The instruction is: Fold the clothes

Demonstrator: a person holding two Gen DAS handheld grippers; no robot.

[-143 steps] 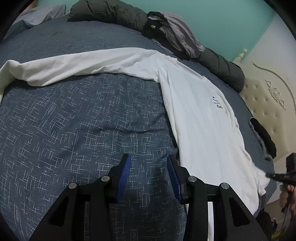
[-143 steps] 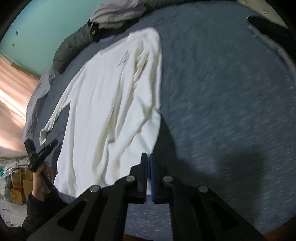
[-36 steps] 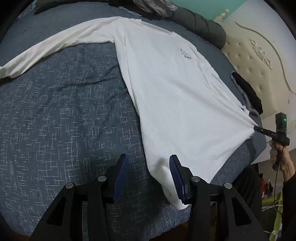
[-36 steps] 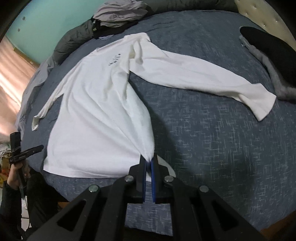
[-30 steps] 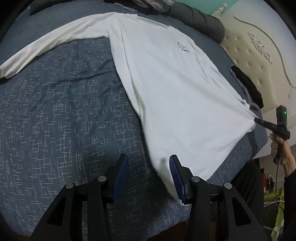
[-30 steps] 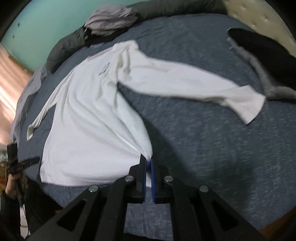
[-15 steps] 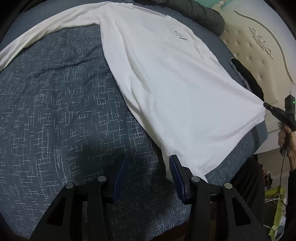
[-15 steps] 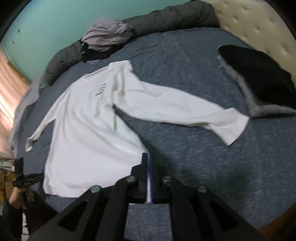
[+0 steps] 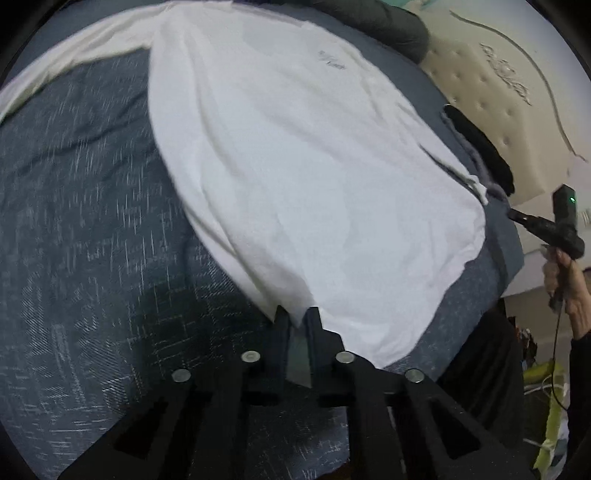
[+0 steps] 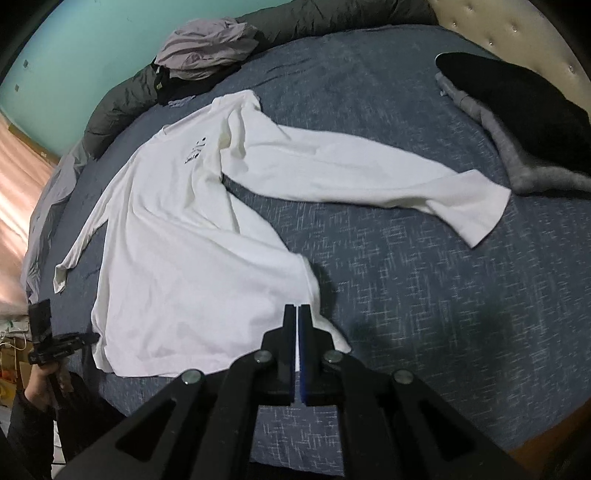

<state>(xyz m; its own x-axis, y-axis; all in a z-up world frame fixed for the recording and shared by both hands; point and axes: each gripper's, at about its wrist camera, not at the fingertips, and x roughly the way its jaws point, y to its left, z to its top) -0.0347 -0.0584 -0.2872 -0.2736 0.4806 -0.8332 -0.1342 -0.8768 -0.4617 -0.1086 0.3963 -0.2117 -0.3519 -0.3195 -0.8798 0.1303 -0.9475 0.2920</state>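
1. On the dark blue bedspread (image 10: 424,295) lies a white long-sleeve shirt (image 10: 177,236), front up, small dark print on the chest, collar toward the far side of the bed, hem toward the near edge.
2. Right-wrist view: one sleeve stretches out to the right across the spread, cuff near a black and grey garment (image 10: 517,110) by the padded headboard (image 10: 498,26); other sleeve runs down the left side, w/ cuff near the bed edge.
3. Left gripper (image 9: 295,317): jaws closing on the hem corner nearest it; white fabric sits between the pads, pinched into a small peak. Frame is motion-blurred, so detail at the pads is soft.
4. Right gripper (image 10: 297,314): fingers pressed together, only a thin slit between the blue pads. It sits over the other hem corner; white cloth shows on both sides of the tips and a white sliver shows in the slit, but can't tell for sure if the fabric is gripped.
5. Each gripper shows in the other's view: right one at far right of the left-wrist frame, held in a hand (image 9: 565,280), just off the shirt's hem corner; left one at lower left of the right-wrist frame.
6. Far side of bed: rolled dark grey duvet (image 10: 122,103) along the edge, w/ a crumpled lilac-grey garment (image 10: 207,48) on top. Teal wall (image 10: 92,40) behind.
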